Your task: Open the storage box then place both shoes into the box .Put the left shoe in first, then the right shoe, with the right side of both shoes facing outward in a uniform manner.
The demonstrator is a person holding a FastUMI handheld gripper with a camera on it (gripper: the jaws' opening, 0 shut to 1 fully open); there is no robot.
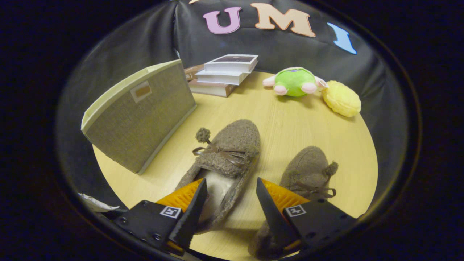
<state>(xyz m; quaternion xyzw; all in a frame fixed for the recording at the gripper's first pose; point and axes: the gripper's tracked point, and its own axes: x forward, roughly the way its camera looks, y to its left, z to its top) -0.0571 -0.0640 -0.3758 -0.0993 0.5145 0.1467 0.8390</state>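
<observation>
Two fuzzy brown slippers with bows and pom-poms lie on the round wooden table. The left shoe points away from me, and its heel opening sits between my fingers. The right shoe lies beside it, partly hidden behind the right finger. My gripper is open, straddling the right wall of the left shoe's heel; its left finger hangs over the white lining. The grey fabric storage box stands to the left beyond the fingers, with its pale lid shut.
A stack of books lies at the back of the table beside the box. A green plush toy and a yellow plush toy sit at the far right. A crumpled white scrap lies off the table's near left edge.
</observation>
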